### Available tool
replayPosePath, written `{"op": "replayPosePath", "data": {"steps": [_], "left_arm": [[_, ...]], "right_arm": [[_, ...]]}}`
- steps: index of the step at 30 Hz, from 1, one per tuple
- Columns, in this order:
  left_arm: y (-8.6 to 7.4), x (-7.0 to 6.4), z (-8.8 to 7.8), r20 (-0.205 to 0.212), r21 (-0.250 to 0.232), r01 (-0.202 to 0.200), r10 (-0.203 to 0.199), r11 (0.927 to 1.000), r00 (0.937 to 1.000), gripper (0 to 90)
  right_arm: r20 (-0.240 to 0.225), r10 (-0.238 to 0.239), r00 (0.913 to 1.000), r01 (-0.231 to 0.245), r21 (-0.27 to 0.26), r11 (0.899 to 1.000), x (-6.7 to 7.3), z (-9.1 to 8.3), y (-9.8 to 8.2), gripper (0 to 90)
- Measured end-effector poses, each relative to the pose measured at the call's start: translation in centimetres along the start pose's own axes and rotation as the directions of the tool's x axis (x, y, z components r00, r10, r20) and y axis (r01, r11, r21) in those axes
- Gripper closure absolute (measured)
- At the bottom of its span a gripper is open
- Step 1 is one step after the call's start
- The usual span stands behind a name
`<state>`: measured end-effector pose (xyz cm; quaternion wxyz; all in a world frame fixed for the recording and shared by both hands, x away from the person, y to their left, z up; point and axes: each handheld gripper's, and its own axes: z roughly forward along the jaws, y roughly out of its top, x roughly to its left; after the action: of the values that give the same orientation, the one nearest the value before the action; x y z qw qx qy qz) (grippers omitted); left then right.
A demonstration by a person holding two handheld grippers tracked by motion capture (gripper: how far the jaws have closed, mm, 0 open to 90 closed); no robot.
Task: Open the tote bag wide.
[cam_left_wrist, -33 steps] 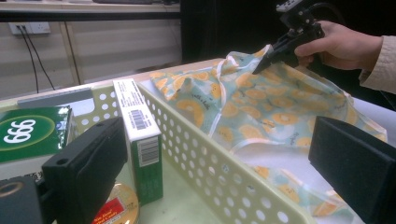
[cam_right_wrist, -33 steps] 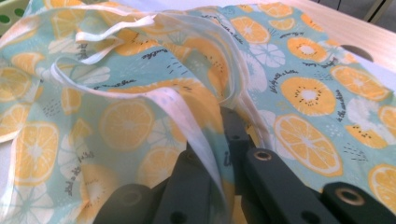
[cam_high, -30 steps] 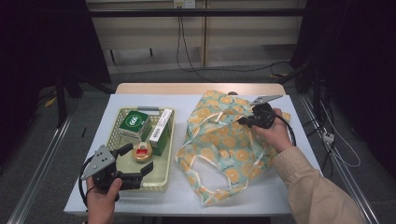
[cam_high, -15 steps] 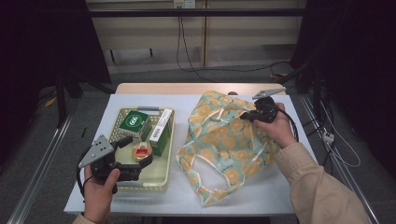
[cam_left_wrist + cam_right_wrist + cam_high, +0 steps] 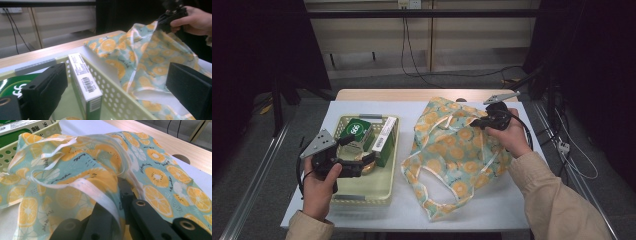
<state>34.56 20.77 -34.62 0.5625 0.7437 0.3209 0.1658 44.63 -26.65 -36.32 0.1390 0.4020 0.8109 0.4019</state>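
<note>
Since a second ago the left gripper (image 5: 357, 162) has lifted from the near end of the basket (image 5: 343, 192) and come a little toward the middle of it, while the right gripper (image 5: 476, 122) has kept its place at the far right edge of the bag (image 5: 457, 160). That bag, a pale green cloth printed with orange slices, lies crumpled on the white table cover (image 5: 512, 210) just to the right of the basket, its loop handles spread toward the person. In the right gripper view the black jaws are pressed together on a fold of the bag's white-trimmed rim (image 5: 100, 195), holding that edge raised off the cover. Over the basket, the left gripper's jaws stand wide apart with nothing between them; in the left gripper view they frame a tall white and green box (image 5: 85, 82) standing on edge inside the basket. Left of that box lies a green packet (image 5: 354, 131), and a small round thing sits below the jaws, too hidden to name.
</note>
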Motion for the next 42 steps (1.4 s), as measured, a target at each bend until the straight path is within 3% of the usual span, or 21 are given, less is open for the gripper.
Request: {"op": "replayPosePath", "data": {"steps": [13,20,31,42], "left_arm": [[-1.1,2.1,1.8,-0.020,0.050,0.016,-0.015,0.9986,0.9997,3.6],[-1.8,3.0,2.7,-0.036,0.105,0.016,-0.012,0.9944,0.9993,3.6],[-3.0,3.6,3.7,-0.049,0.175,0.011,-0.003,0.9846,0.9988,4.1],[-3.7,3.7,3.9,-0.047,0.209,-0.004,0.014,0.9779,0.9988,4.3]], "right_arm": [[0.003,0.002,1.0000,-0.002,-0.001,1.000,-0.1,0.0,-0.1,89.7],[0.008,0.008,0.9999,-0.008,-0.008,1.000,-0.2,-0.1,0.0,89.6],[0.009,0.020,0.9998,-0.020,-0.011,1.000,-0.3,-0.3,0.0,89.7],[0.000,0.013,0.9999,-0.013,-0.004,1.000,0.0,0.0,0.1,89.6]]}}
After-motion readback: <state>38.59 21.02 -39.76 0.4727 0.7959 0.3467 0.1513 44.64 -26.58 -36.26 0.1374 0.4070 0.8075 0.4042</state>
